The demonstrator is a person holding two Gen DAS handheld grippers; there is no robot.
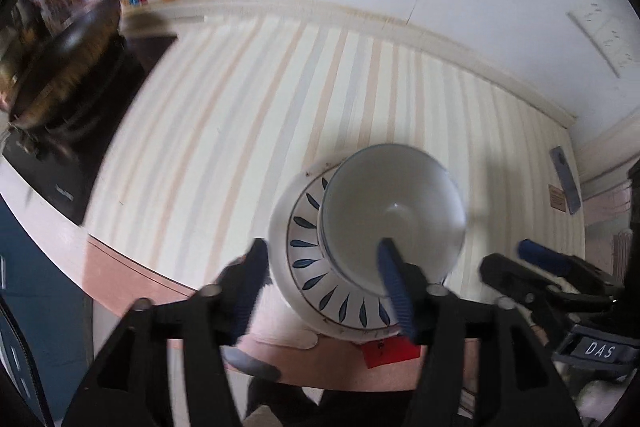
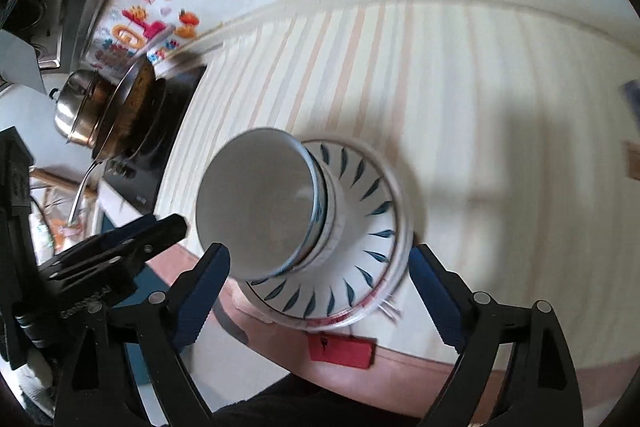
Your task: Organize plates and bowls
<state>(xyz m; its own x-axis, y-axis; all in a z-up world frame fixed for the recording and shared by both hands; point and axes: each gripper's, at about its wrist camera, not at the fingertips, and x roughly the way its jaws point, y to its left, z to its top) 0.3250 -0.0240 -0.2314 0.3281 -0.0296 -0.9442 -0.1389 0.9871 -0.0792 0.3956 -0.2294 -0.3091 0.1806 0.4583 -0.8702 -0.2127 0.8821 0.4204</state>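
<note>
A white bowl (image 1: 394, 211) (image 2: 260, 203) stands in a white plate with blue leaf marks (image 1: 308, 267) (image 2: 360, 227), near the front edge of a striped counter (image 1: 224, 131) (image 2: 460, 107). In the right wrist view the plate's rim looks layered, as if other plates lie under it. My left gripper (image 1: 324, 283) hangs open above them; its right finger crosses the bowl's rim in the picture, its left finger is off the plate. My right gripper (image 2: 320, 295) is wide open, its fingers either side of the plate and clear of it. Each gripper shows in the other's view (image 1: 540, 263) (image 2: 132, 239).
At the left stands a black cooktop (image 1: 60, 163) (image 2: 160, 147) with a dark pan (image 1: 68, 79) (image 2: 132, 107) and a steel pot (image 2: 76, 111). A red tag (image 1: 390, 351) (image 2: 342, 349) sticks on the counter's pink front edge. A wall socket (image 1: 600, 35) is at the back right.
</note>
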